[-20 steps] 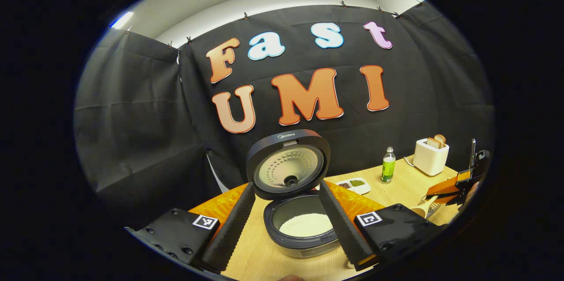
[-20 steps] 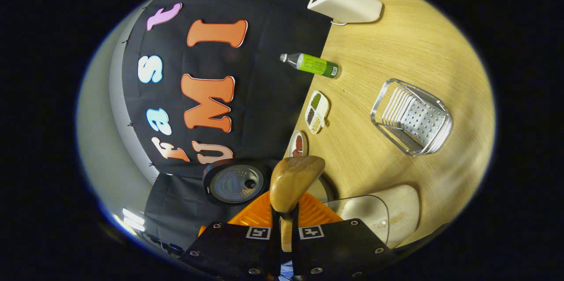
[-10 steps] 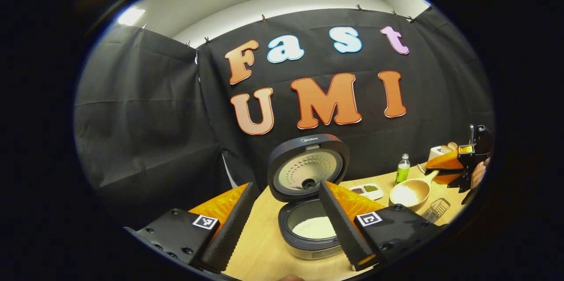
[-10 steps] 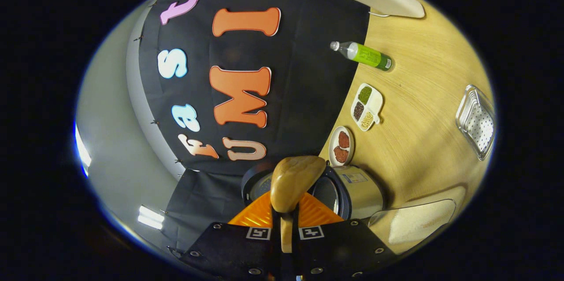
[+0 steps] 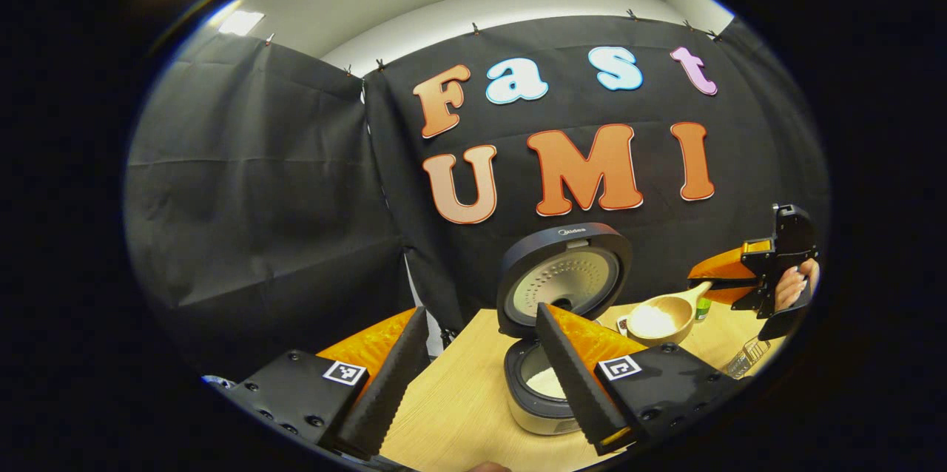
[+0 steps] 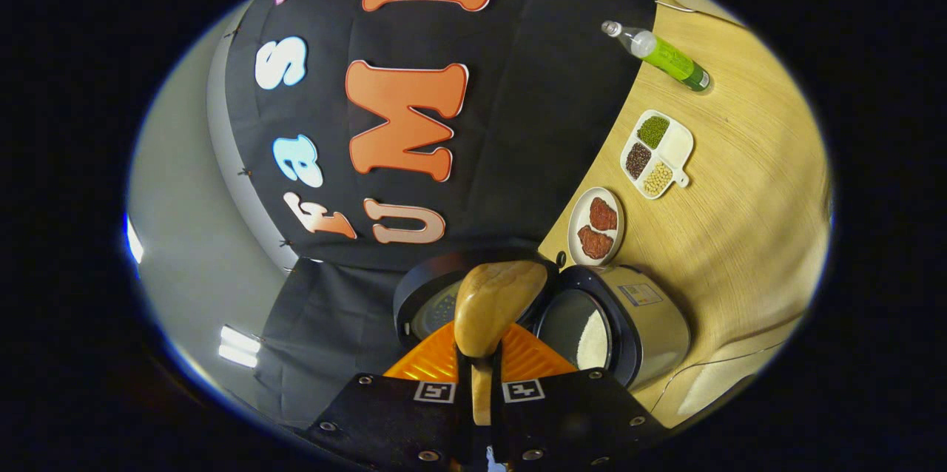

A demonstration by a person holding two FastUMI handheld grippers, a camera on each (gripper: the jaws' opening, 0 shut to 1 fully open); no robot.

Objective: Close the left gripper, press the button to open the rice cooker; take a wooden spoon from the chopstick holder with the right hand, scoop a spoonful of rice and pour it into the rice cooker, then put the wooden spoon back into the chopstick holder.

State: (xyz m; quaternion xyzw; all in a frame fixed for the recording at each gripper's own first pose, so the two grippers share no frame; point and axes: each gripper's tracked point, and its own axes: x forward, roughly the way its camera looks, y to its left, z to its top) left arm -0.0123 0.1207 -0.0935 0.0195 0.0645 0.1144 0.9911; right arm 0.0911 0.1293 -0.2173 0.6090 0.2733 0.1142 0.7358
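Observation:
The rice cooker (image 5: pixel 544 390) stands open on the wooden table, its lid (image 5: pixel 566 276) upright and white rice in the pot. My left gripper (image 5: pixel 482 311) is open and holds nothing, with the cooker just behind its right finger. Held by a hand (image 5: pixel 795 287), my right gripper (image 5: pixel 729 276) is shut on the handle of a wooden spoon (image 5: pixel 658 318), whose bowl holds rice in the air right of the lid. In the right gripper view the spoon (image 6: pixel 492 302) sticks out from my right gripper (image 6: pixel 479 357) in front of the cooker's pot (image 6: pixel 592 324).
On the table (image 6: pixel 740 235) behind the cooker lie a plate with red pieces (image 6: pixel 595 224), a divided dish of beans (image 6: pixel 657 155) and a green bottle (image 6: pixel 662 58). A clear container's rim (image 6: pixel 710 387) shows at the near edge. A small wire holder (image 5: pixel 743 359) sits under the right gripper.
My right gripper has carried the rice-filled spoon up and across toward the open cooker. The left gripper has drawn back leftward, so the cooker sits farther right in its view.

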